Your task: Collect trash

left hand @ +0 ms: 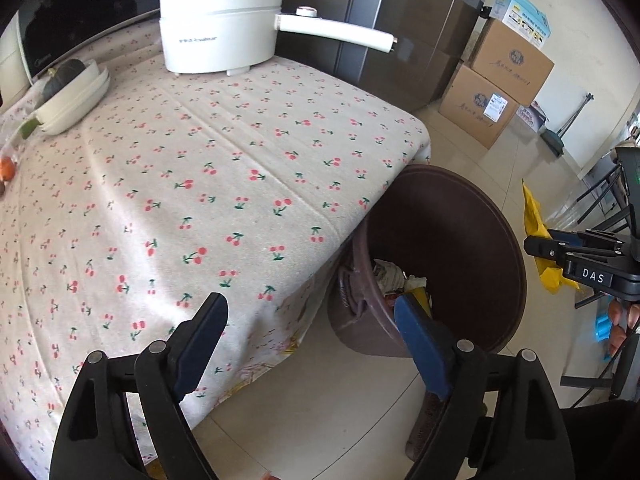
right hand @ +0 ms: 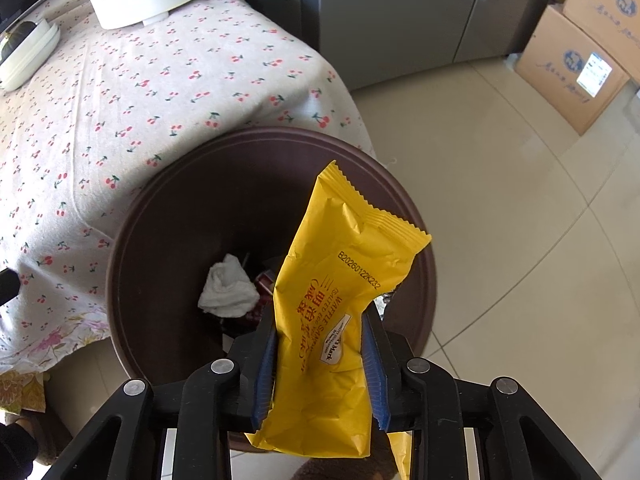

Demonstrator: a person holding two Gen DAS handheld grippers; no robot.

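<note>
1. Yellow wrapper (right hand: 340,312) is clamped in the right tool (right hand: 320,364), right above the brown bin (right hand: 132,216).
2. Left tool (left hand: 308,336) is wide apart, holding nothing.
3. Bin already has trash; wrapper still needs dropping.

One yellow wrapper (right hand: 336,320), one brown bin (right hand: 160,216), two cardboard boxes (left hand: 508,64), one white pot (left hand: 216,28)

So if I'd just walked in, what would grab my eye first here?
Probably the bright yellow snack wrapper, clamped in the right gripper directly over the open brown trash bin, where a crumpled white tissue already lies. Next, the cherry-print tablecloth beside the bin, with a white electric pot at its far end. The left gripper hangs wide open and empty near the table's corner.
</note>
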